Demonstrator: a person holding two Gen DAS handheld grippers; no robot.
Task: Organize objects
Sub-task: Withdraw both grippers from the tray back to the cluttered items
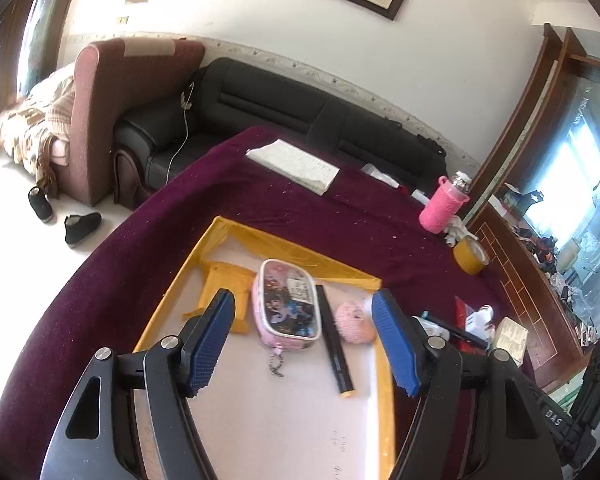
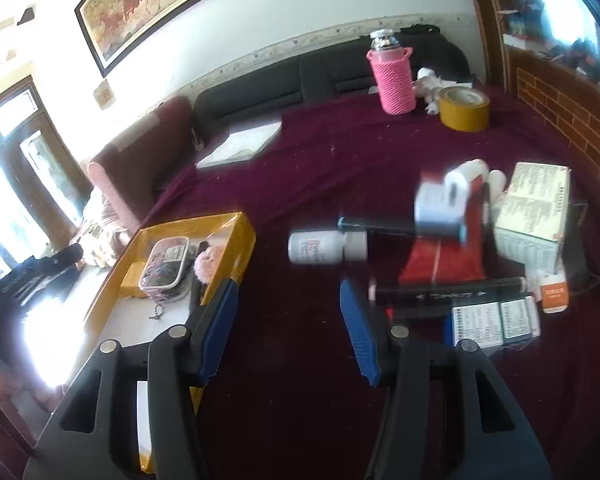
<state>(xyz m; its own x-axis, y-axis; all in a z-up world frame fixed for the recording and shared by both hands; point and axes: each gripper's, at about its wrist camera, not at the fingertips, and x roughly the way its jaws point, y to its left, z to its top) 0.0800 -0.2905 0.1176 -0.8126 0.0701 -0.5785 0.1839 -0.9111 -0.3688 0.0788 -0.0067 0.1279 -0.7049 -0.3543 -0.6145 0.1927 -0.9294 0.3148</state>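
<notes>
A yellow-rimmed tray (image 1: 284,245) (image 2: 247,227) lies on the purple tablecloth. Inside it are a pink printed pencil case (image 1: 286,303) (image 2: 165,262), a black marker (image 1: 334,340), a pink fuzzy toy (image 1: 354,322) (image 2: 209,262) and a yellow block (image 1: 224,292). My left gripper (image 1: 303,300) hangs open above the tray, nothing between its blue pads. My right gripper (image 2: 287,291) is open over bare cloth, just right of the tray. Ahead of it lie a white bottle (image 2: 327,246), a black marker (image 2: 448,288), a red packet (image 2: 440,260) and small boxes (image 2: 496,322).
A pink knitted bottle (image 2: 392,80) (image 1: 442,206) and a tape roll (image 2: 464,109) (image 1: 470,256) stand at the table's far side, with a white notebook (image 1: 294,164) (image 2: 240,145). A cardboard box (image 2: 534,212) sits right. A black sofa (image 1: 268,100) and brown chair (image 1: 100,112) lie beyond.
</notes>
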